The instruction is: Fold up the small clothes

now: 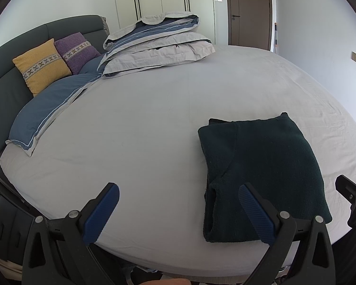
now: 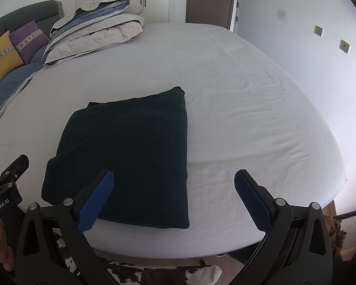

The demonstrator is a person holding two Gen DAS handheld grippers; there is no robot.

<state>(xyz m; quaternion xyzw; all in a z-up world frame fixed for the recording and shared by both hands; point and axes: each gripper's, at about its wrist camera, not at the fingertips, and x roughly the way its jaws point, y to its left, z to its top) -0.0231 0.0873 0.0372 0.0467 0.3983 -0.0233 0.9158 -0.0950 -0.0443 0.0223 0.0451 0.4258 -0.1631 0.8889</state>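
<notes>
Dark garment (image 2: 130, 156) folded flat on bed (image 2: 249, 109); both tongs spread, empty.

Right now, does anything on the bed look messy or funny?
Mostly tidy. The dark green garment lies folded on the bed sheet, but one under-layer pokes out at its far-left corner, so the edges don't quite match. Both grippers are open and empty.

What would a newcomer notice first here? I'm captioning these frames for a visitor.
The dark green folded knit garment lying on the pale grey bed sheet near the front edge stands out first. Behind it, a folded grey-and-blue duvet sits by the headboard, beside yellow and purple cushions.
</notes>
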